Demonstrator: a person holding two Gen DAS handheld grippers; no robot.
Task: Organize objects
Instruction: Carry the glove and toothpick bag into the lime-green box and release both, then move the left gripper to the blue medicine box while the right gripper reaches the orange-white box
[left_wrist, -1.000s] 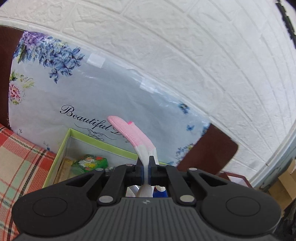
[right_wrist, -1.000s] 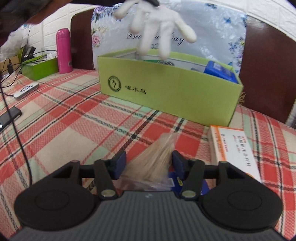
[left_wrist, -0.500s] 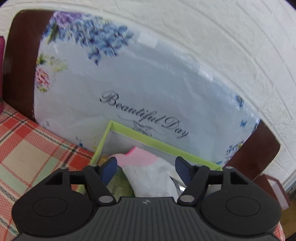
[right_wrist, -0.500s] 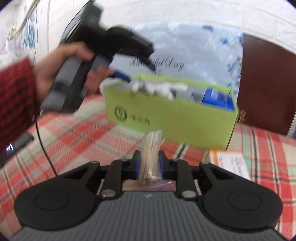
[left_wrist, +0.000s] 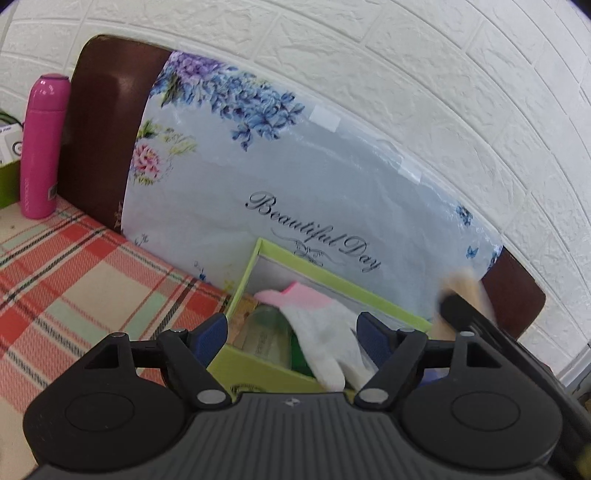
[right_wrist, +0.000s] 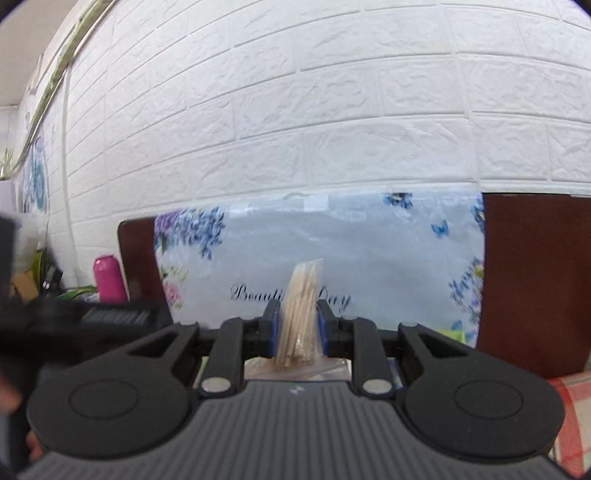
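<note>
My left gripper (left_wrist: 291, 338) is open and empty, just above the near wall of a lime-green box (left_wrist: 258, 373). A white glove with a pink cuff (left_wrist: 317, 328) lies in the box on other packets. My right gripper (right_wrist: 295, 325) is shut on a clear bag of wooden sticks (right_wrist: 301, 306) and holds it upright in the air, above the box, whose rim (right_wrist: 452, 334) shows to the right of its fingers. The right gripper also shows blurred at the right of the left wrist view (left_wrist: 469, 314).
A floral plastic bag reading "Beautiful Day" (left_wrist: 295, 192) leans on a brown board (left_wrist: 99, 125) against the white brick wall behind the box. A pink bottle (left_wrist: 40, 147) stands at the far left on the plaid tablecloth (left_wrist: 85, 273).
My left gripper opened and let the glove drop into the box, then drew back left. My right gripper shut on the bag of sticks and lifted it off the table toward the box.
</note>
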